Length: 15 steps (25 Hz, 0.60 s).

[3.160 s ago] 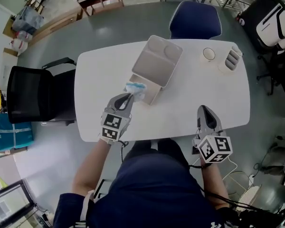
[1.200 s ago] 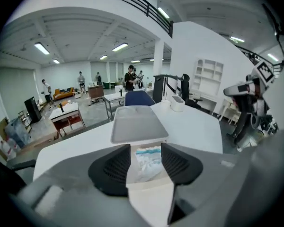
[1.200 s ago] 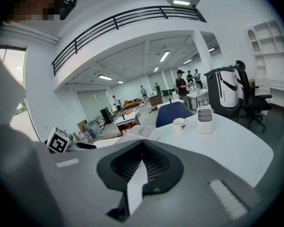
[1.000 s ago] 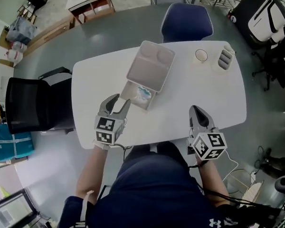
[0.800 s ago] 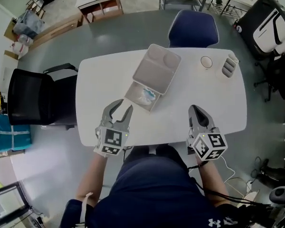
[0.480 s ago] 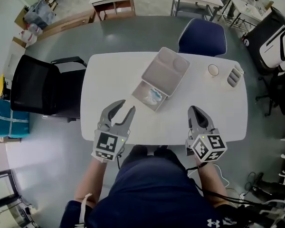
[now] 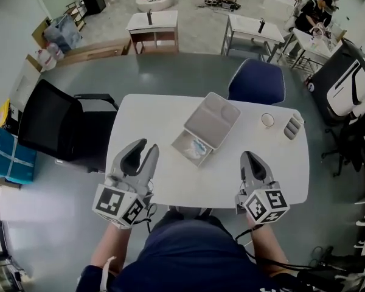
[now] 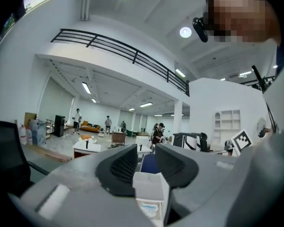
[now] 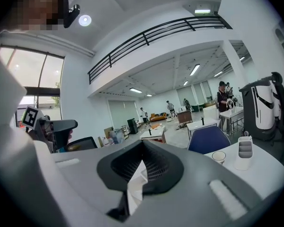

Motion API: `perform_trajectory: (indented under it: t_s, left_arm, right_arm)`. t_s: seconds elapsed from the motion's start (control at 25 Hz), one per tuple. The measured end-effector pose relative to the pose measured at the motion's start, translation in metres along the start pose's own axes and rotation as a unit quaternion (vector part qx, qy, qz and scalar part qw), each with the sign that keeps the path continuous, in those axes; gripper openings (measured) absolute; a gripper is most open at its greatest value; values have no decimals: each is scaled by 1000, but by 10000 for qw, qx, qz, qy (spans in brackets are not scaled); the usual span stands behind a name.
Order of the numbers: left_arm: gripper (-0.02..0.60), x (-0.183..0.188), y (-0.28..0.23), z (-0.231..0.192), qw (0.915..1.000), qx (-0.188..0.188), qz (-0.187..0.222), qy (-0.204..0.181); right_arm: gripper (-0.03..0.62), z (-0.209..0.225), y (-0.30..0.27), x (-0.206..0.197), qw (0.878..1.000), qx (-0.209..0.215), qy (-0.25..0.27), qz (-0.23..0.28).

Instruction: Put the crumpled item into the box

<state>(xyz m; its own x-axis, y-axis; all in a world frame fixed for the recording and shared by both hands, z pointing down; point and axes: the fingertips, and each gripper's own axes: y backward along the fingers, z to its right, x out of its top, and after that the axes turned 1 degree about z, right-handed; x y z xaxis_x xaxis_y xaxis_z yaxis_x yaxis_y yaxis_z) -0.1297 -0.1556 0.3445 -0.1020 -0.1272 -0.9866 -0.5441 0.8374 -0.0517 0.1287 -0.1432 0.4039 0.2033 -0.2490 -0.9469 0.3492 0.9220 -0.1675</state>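
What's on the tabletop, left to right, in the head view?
box with the crumpled item inside → cup → grey ridged holder

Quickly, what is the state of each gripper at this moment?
Left gripper: open, jaws closing, nothing between them.
Right gripper: shut, nothing clearly held.

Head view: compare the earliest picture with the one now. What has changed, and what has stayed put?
The left gripper let go of the crumpled item, which now lies in the box, and drew back toward the person; its jaws are closing with nothing between them. The right gripper, box and cup stayed.
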Motion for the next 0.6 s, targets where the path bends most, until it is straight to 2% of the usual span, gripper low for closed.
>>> perform_trajectory:
  t_s: [0.24, 0.32, 0.48, 0.6]
  left_arm:
    - [109, 40, 14, 6, 9978, 105, 525, -389]
    - [107, 44, 15, 5, 9978, 102, 561, -353]
    - [106, 44, 16, 2, 9982, -29, 600, -2]
    - [104, 48, 14, 3, 9976, -45, 684, 5]
  right_arm:
    - [3, -19, 19, 47, 9954, 246, 198, 901]
    - [3, -23, 23, 60, 9929, 309, 258, 1119]
    - [3, -30, 27, 73, 9890, 434, 406, 1356]
    - [3, -28, 28, 76, 9883, 384, 436, 1413]
